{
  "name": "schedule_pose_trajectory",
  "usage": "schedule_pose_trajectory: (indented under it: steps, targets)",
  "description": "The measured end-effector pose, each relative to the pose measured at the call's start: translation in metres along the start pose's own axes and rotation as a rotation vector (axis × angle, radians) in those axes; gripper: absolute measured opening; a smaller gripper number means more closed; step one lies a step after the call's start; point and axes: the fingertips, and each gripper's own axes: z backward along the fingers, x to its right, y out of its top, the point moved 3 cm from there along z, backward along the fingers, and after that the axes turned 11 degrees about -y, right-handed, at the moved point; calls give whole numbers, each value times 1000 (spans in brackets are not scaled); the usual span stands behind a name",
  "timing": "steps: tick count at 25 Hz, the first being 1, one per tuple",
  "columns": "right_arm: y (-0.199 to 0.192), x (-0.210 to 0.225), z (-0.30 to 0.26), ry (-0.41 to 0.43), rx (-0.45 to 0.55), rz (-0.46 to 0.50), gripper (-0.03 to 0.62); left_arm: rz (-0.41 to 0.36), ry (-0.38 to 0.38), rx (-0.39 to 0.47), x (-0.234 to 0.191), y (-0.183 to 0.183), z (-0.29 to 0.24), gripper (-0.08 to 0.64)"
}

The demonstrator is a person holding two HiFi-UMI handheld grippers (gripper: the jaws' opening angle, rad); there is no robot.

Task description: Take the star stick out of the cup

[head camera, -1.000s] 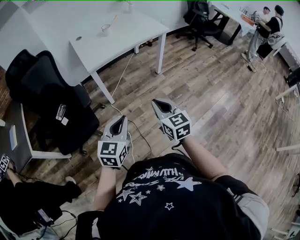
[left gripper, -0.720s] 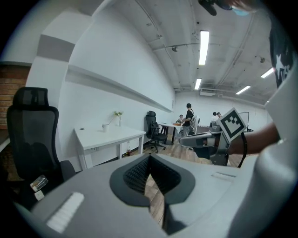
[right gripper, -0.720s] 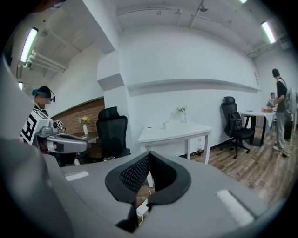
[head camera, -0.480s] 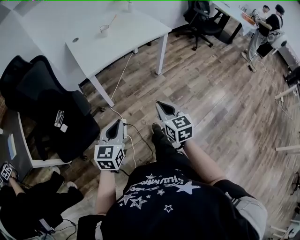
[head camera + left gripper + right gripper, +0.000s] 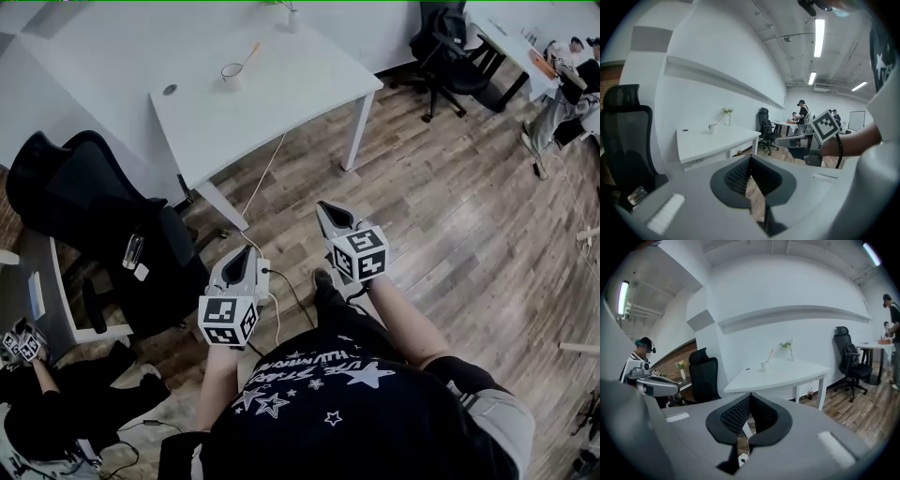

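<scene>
A white cup (image 5: pixel 232 74) stands at the far side of the white table (image 5: pixel 281 94), with a thin orange stick (image 5: pixel 249 54) leaning out of it to the right. The star end is too small to make out. The cup (image 5: pixel 765 365) and stick (image 5: pixel 769 354) also show in the right gripper view, and the cup (image 5: pixel 711 127) in the left gripper view. My left gripper (image 5: pixel 238 262) and right gripper (image 5: pixel 334 217) hover over the wooden floor, well short of the table. Both are shut and hold nothing.
A black office chair (image 5: pixel 89 220) stands at the left, close to my left gripper. A power strip (image 5: pixel 263 274) with a cable lies on the floor. A small vase (image 5: pixel 292 15) is at the table's back edge. Another chair (image 5: pixel 448 45) and people (image 5: pixel 567 89) are at the far right.
The table and cup have shifted right and lower in the head view, so they sit nearer. Both grippers stay shut and keep pointing toward the table.
</scene>
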Motion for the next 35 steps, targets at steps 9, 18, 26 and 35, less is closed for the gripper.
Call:
schedule_pose_trajectory:
  steps: [9,18,26,35]
  targets:
    - [43,67,-104,83,-31,-28,17,33,68,-37,-41,44,-102,3]
    - [70,100,-147,140,-11,-42,17,25,123,-24,-61,76,-149,3]
    - [86,110,-160,134,13,-71,17,-1,121,-8,-81,101,-174,3]
    - [106,100,-227,130,5,-37,17,23,121,22,-140,103,-199,3]
